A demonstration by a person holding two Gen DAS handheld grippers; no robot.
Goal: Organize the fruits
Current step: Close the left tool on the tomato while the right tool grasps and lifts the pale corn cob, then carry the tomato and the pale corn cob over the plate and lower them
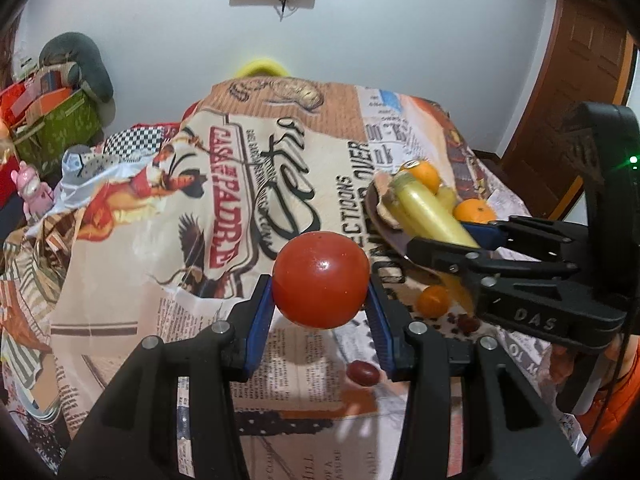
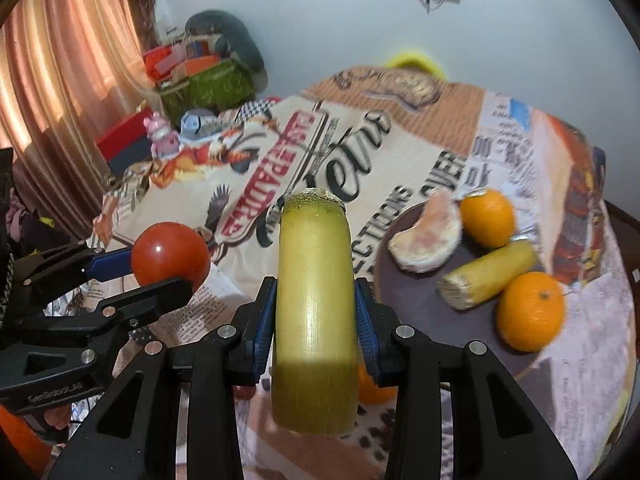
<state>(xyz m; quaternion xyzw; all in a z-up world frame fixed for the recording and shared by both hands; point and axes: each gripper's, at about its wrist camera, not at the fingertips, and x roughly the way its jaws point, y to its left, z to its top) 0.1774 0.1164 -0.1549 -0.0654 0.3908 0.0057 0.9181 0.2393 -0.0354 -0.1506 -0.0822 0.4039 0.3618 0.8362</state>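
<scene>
My left gripper (image 1: 320, 304) is shut on a red tomato (image 1: 321, 279) and holds it above the printed tablecloth (image 1: 224, 208). The tomato also shows in the right wrist view (image 2: 170, 254). My right gripper (image 2: 314, 308) is shut on a yellow-green sugarcane piece (image 2: 314, 300), held above the cloth just left of a dark plate (image 2: 420, 292). On the plate lie two oranges (image 2: 530, 310) (image 2: 486, 218), a second cane piece (image 2: 486, 274) and a pale peeled fruit segment (image 2: 428, 240). The plate also shows in the left wrist view (image 1: 386, 228).
A small orange (image 1: 434, 300) and a dark red date-like fruit (image 1: 362, 373) lie on the cloth near the front. A green basket of clutter (image 2: 208, 84) and a pink toy (image 2: 162, 138) sit at the far left. A wooden door (image 1: 576, 92) stands at the right.
</scene>
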